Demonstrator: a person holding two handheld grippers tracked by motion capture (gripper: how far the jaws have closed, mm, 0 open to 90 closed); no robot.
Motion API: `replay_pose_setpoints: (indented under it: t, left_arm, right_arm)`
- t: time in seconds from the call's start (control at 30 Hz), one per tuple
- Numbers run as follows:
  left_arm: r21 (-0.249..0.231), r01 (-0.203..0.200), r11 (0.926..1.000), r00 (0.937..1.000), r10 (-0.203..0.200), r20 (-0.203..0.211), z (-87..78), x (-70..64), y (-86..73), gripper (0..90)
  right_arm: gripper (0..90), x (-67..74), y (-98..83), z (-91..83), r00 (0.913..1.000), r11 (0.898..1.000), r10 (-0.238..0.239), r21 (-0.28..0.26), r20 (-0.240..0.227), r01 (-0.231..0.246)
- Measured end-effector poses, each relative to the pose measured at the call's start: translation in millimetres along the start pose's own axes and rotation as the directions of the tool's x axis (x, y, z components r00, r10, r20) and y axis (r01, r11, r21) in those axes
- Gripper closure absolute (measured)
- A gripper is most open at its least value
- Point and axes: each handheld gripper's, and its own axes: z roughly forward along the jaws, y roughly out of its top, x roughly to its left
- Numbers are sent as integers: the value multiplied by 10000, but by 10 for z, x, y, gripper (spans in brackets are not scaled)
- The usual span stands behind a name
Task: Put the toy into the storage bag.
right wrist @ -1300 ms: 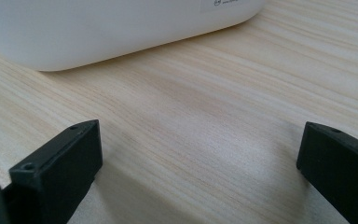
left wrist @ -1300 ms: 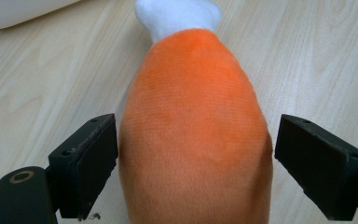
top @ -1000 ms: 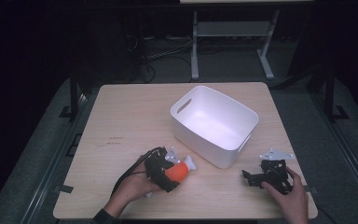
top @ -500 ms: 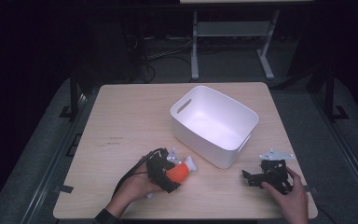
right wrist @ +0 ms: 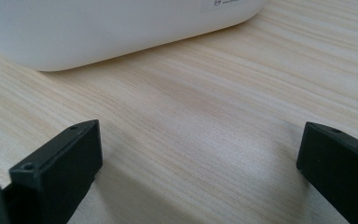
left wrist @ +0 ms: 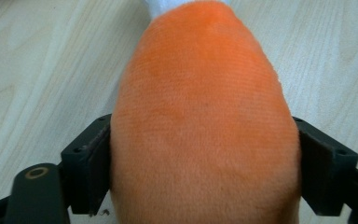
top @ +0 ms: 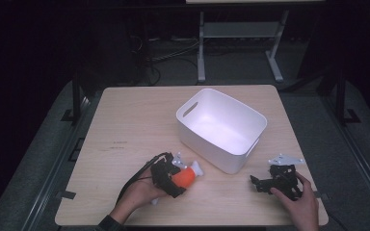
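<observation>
orange fills most of what we see from the left gripper view: a soft orange toy (left wrist: 205, 116) with a bit of white at its far end sits between our left gripper's (left wrist: 205, 172) two black jaws. the jaws have just been closing in on it, and both pads now lie against its plush sides, so we read this as a hold on the toy, with the jaws still set wide because the toy is wide. below it we see pale wood grain, and the toy appears to rest on the table.

from the high view, the toy (top: 183, 178) lies on the near part of the wooden table (top: 135, 125), left of centre, with its white end pointing toward the white bin (top: 221, 127). toy and bin are near each other but apart. our left hand (top: 137, 197) comes in from the bottom edge and grips the left gripper (top: 171, 174) around the toy, a black cable trailing back from it.

our right gripper (top: 265, 183) rests low over the near right part of the table, held by our right hand (top: 301, 204). in the right gripper view its jaws (right wrist: 200, 158) stand wide apart over bare wood, and the bin's white wall (right wrist: 112, 28) rises just ahead of them.
</observation>
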Motion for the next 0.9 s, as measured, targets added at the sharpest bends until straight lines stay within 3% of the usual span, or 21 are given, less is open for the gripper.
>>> replay_pose_setpoints:
  t: [0.5, 0.9]
  left_arm:
    - [-206, -107, 9997, 9997, 111, 224, -76, 15, -33, 226]
    - [-482, -234, 9986, 9991, 250, 335, -250, 63, -116, 225]
  right_arm:
    - [0, 0, 0, 0, 10000, 10000, 7, -3, -1, -7]
    - [0, 0, 0, 0, 10000, 10000, 6, -1, -3, -6]
